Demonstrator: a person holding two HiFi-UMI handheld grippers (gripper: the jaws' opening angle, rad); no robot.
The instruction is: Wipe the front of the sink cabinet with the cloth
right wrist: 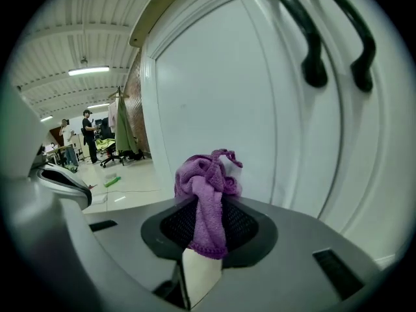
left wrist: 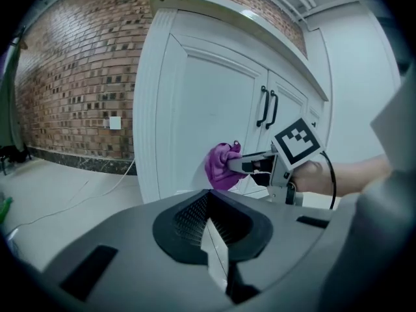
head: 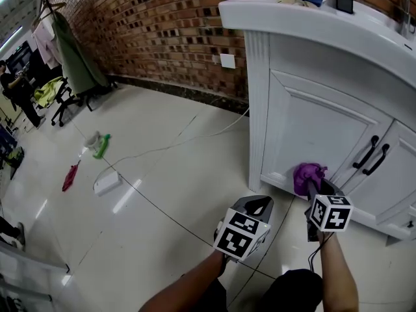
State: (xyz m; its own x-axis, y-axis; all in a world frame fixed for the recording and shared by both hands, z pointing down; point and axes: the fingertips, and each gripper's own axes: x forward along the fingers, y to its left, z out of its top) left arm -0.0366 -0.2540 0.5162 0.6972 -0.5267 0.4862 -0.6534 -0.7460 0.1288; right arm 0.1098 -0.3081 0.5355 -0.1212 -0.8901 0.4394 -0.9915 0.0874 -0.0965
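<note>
Bare floor [head: 149, 109] lies left of the cabinet [head: 312, 129]; door handles [head: 366, 153] protrude rightward.

Left claw [head: 259, 205], right claw [head: 312, 186]: two. Cloth [head: 307, 174]: one. Cabinet [head: 312, 125]: one. Door handles [head: 366, 153]: two.

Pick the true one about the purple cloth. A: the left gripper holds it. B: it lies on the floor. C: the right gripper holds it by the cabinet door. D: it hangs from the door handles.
C: the cloth sits clamped in the right gripper, low by the door.
</note>
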